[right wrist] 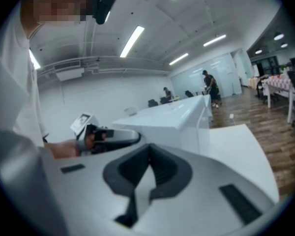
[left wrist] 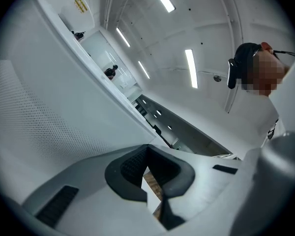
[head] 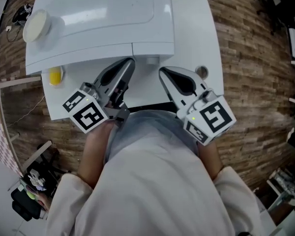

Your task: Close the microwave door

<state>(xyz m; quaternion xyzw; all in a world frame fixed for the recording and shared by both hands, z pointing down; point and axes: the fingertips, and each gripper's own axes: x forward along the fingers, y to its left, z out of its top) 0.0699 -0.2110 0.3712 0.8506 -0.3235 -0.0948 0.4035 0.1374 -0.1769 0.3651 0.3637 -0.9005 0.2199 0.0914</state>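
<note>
Left gripper [head: 130, 62] and right gripper [head: 162, 71] both have jaws pinched shut on nothing, tips just below the microwave [head: 103, 18] up top of frame.

The white surface [head: 199, 28] stands on a wood-plank floor [head: 250, 68]. A yellow item [head: 55, 76] rests on the surface near its left edge, and a round grommet [head: 201, 72] is set in it near the right edge. Light strips [right wrist: 132, 39] run along the ceiling.
</note>
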